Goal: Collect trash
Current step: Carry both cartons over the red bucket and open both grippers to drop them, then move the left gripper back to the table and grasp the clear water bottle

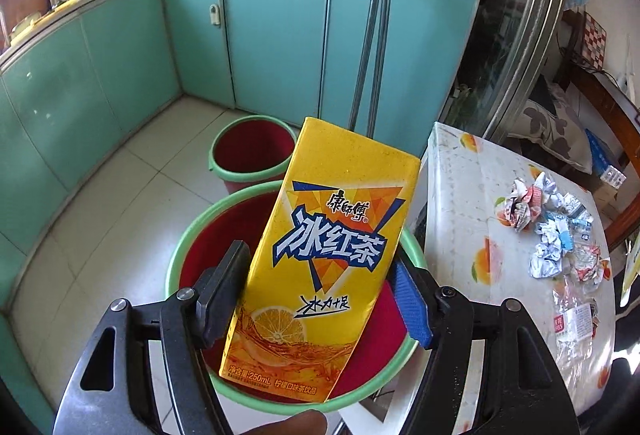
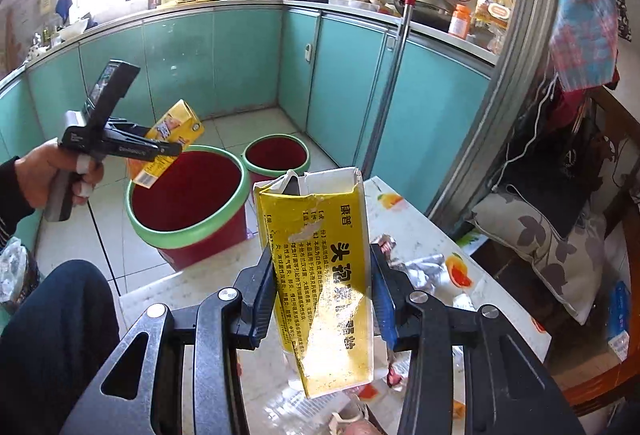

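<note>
The tea carton (image 1: 320,259), pinched aslant by the left gripper (image 1: 316,295) above the near bucket (image 1: 180,247), was judged liable to strike the rim if released off-centre, while the right gripper (image 2: 322,299) clamped a torn box (image 2: 324,275) over the table (image 2: 404,219).

The carton (image 1: 320,259) hides much of the near bucket (image 1: 192,235), whose base and the far bucket's (image 1: 250,149) lie out of sight, the crumpled scraps (image 1: 554,231) at three o'clock are too small to read, and the box (image 2: 324,283) covers wrappers (image 2: 424,267).
</note>
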`<state>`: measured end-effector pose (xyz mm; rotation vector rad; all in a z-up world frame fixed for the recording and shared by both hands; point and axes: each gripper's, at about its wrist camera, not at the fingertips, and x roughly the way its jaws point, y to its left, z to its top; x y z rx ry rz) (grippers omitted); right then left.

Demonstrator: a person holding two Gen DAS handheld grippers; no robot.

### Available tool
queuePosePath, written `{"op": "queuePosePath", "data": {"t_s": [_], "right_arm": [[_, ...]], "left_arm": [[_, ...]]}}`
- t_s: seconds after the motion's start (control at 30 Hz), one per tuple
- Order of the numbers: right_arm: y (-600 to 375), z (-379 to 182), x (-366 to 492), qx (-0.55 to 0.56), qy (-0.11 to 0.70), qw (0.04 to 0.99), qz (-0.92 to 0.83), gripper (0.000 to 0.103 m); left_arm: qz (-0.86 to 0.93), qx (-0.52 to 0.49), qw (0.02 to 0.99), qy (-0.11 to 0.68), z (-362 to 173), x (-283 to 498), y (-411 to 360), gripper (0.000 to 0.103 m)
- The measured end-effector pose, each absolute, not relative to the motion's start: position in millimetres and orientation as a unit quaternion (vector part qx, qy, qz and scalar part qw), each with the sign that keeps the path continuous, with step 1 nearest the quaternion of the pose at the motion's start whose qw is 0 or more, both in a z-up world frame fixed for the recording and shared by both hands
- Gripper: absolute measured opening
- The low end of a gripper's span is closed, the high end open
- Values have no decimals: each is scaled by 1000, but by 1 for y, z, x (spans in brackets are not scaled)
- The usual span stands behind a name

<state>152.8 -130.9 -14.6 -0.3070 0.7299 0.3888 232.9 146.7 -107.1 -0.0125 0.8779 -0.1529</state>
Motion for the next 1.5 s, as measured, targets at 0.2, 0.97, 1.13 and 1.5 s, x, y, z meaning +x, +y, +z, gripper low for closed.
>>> {"op": "queuePosePath", "data": {"t_s": [0.2, 0.97, 1.13, 1.5], "right_arm": [[-72, -15, 182, -148, 353, 898, 219, 40], [118, -112, 282, -156, 399, 845, 322, 45], [120, -118, 285, -146, 400, 847, 320, 89], [66, -85, 248, -116, 378, 872, 289, 90]], "left_arm": [[-63, -38, 898, 434, -121, 233, 173, 99], [50, -93, 920, 378, -93, 167, 292, 102], [51, -97, 922, 372, -89, 164, 295, 102], [16, -77, 930, 358, -75, 161, 262, 102]]}}
